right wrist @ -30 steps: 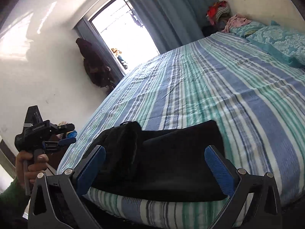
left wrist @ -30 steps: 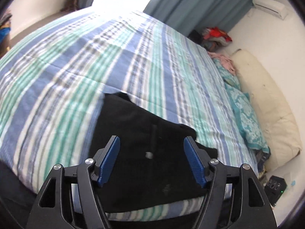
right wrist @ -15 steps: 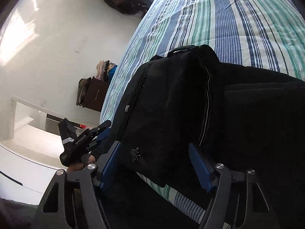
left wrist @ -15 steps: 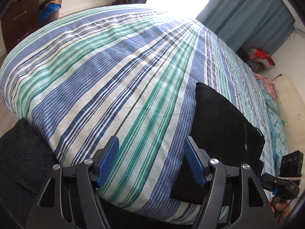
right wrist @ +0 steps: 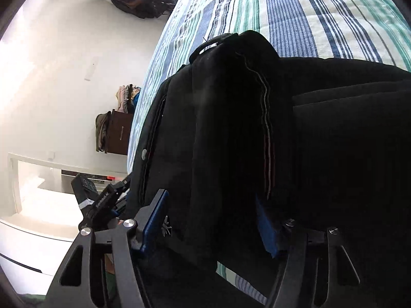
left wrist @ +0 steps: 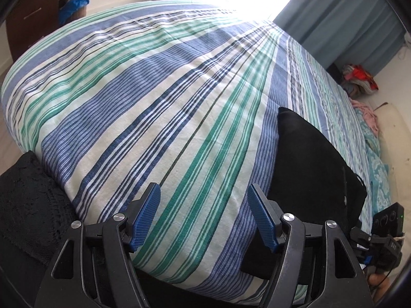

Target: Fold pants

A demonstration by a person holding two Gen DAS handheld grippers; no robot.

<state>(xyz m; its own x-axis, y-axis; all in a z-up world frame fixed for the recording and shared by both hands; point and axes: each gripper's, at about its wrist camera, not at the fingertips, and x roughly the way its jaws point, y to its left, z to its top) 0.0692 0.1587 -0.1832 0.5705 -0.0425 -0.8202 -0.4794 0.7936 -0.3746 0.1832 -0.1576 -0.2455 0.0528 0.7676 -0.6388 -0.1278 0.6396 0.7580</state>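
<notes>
The black pants (left wrist: 316, 169) lie folded in a thick bundle near the front edge of the striped bed (left wrist: 154, 102). My left gripper (left wrist: 203, 215) hangs open over bare bedspread just left of the pants, with nothing between its blue pads. In the right wrist view the pants (right wrist: 257, 128) fill the frame. My right gripper (right wrist: 210, 223) has its jaws closing on a thick hanging fold, and both pads press into the cloth. The right pad is partly buried in fabric. The other hand-held gripper (right wrist: 102, 200) shows at lower left.
A dark dresser (left wrist: 30, 25) piled with clothes stands beyond the bed's left corner. Blue curtains (left wrist: 346, 20) and a heap of clothes (left wrist: 359, 82) are at the far right, with pillows (left wrist: 372, 154) along the right side. A black textured cloth (left wrist: 25, 192) sits at the lower left.
The left gripper swung left and lower, from over the pants to bare bedspread. The right gripper dropped to the bed's edge and narrowed from wide open onto the pants' fold.
</notes>
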